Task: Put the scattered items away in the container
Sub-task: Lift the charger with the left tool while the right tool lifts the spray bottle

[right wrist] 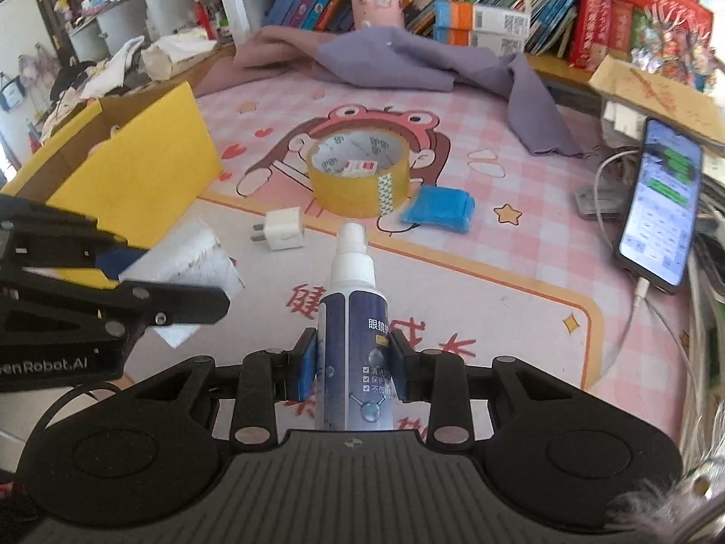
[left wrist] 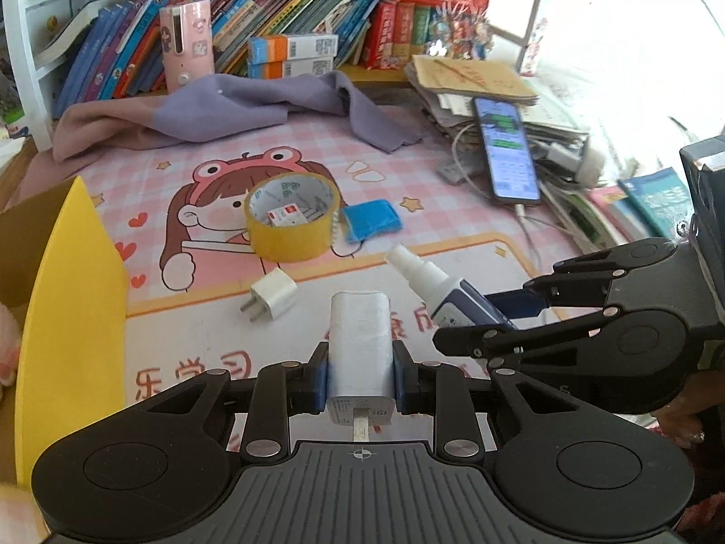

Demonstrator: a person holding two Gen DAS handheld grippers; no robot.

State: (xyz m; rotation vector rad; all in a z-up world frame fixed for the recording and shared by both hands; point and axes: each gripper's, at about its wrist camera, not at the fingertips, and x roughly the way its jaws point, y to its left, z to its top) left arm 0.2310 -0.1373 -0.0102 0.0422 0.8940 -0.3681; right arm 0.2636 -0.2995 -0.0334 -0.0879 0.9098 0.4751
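My left gripper (left wrist: 359, 374) is shut on a white tissue pack (left wrist: 359, 340), held above the pink mat; it also shows in the right wrist view (right wrist: 190, 254). My right gripper (right wrist: 353, 365) is shut on a blue-and-white spray bottle (right wrist: 353, 340), which also shows in the left wrist view (left wrist: 442, 292). On the mat lie a white plug adapter (left wrist: 273, 298) (right wrist: 283, 229), a yellow tape roll (left wrist: 292, 217) (right wrist: 360, 179) with a small red-and-white box inside, and a blue pouch (left wrist: 371, 221) (right wrist: 439, 208). The yellow cardboard box (left wrist: 68, 308) (right wrist: 136, 177) stands at the left.
A purple and pink cloth (left wrist: 226, 109) lies at the back of the mat. A phone (left wrist: 507, 149) (right wrist: 661, 199) on a cable leans on a stack of papers at the right. Books and a pink device (left wrist: 188, 45) fill the shelf behind.
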